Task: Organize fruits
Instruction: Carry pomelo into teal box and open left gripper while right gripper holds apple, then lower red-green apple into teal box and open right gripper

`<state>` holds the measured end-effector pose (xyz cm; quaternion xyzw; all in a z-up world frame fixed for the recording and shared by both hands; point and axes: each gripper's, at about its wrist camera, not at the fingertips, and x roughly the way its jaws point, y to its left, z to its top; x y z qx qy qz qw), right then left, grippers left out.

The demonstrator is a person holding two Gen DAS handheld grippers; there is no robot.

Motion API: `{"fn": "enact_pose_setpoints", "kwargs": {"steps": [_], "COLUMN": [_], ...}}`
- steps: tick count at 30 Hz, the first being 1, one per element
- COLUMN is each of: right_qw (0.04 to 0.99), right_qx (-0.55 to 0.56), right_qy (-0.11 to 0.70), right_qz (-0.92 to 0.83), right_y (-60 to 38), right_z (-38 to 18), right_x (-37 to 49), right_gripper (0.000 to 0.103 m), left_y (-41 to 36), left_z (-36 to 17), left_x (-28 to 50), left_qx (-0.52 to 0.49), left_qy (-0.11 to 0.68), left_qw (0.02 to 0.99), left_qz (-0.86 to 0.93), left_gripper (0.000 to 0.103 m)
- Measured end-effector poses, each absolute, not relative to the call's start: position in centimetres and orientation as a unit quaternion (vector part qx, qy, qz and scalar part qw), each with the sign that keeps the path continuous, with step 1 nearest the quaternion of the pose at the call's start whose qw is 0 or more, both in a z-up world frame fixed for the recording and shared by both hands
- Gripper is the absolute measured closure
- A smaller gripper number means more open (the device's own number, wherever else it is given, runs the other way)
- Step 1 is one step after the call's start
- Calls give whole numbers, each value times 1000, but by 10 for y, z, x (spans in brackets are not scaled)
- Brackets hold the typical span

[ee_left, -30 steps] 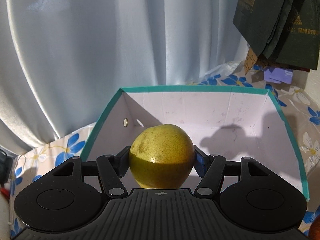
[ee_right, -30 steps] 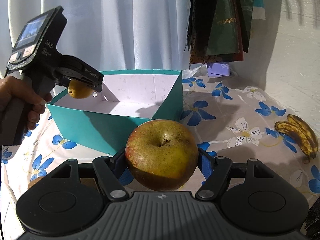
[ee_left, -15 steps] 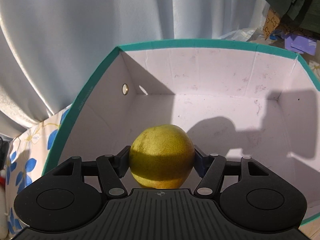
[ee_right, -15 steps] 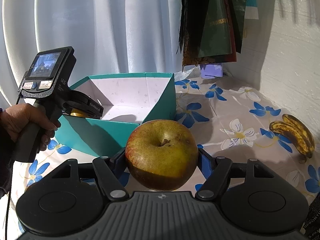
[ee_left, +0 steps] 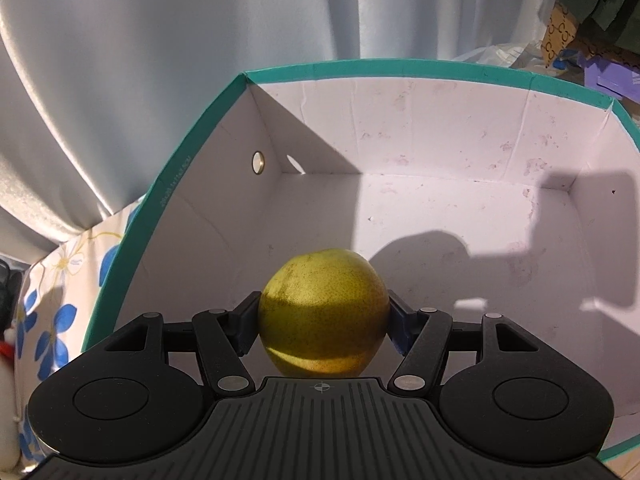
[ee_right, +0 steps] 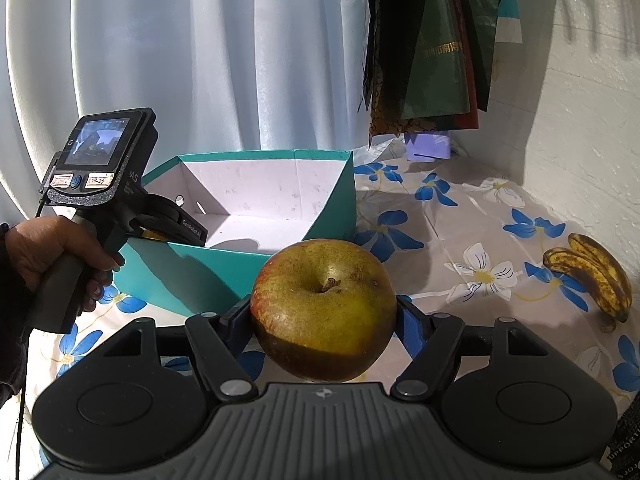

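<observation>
My left gripper [ee_left: 323, 312] is shut on a yellow-green pear [ee_left: 323, 304] and holds it low inside the teal box [ee_left: 360, 68], over its white floor. In the right wrist view that left gripper [ee_right: 160, 232] dips over the near left wall of the teal box [ee_right: 248, 276], held by a hand [ee_right: 52, 252], with only a sliver of the pear showing. My right gripper [ee_right: 324, 312] is shut on a brownish-green apple [ee_right: 324, 308], held in the air in front of the box.
Two spotted bananas [ee_right: 592, 276] lie on the flowered tablecloth [ee_right: 460, 240] at the right, near a white wall. Dark bags [ee_right: 432, 40] hang above the back of the table. A pale curtain [ee_right: 220, 60] hangs behind the box.
The left gripper has dropped and tipped down, carrying the pear from above the box rim to inside the box. The right gripper and apple have stayed put.
</observation>
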<state>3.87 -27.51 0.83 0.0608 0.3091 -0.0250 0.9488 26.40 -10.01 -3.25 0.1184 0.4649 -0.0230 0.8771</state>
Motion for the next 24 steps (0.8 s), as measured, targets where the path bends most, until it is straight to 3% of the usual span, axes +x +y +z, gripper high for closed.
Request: {"fn": "enact_pose_setpoints", "kwargs": {"steps": [14, 18, 24], "right_qw": [950, 951, 954], "right_qx": [57, 56, 54], "right_qy": [305, 302, 295], "right_qz": [-26, -25, -22], "right_y": [-276, -277, -276], "right_z": [10, 12, 15], "right_x": [34, 33, 33], "right_gripper": [31, 31, 31], "left_y": [-107, -104, -90], "left_z": [-12, 9, 47], "left_x": [252, 232, 179], "left_qx": [105, 89, 78], "left_qy": [437, 408, 349], "left_qw": [892, 907, 933], "left_qz": [-50, -57, -37], "left_gripper": [34, 17, 6]}}
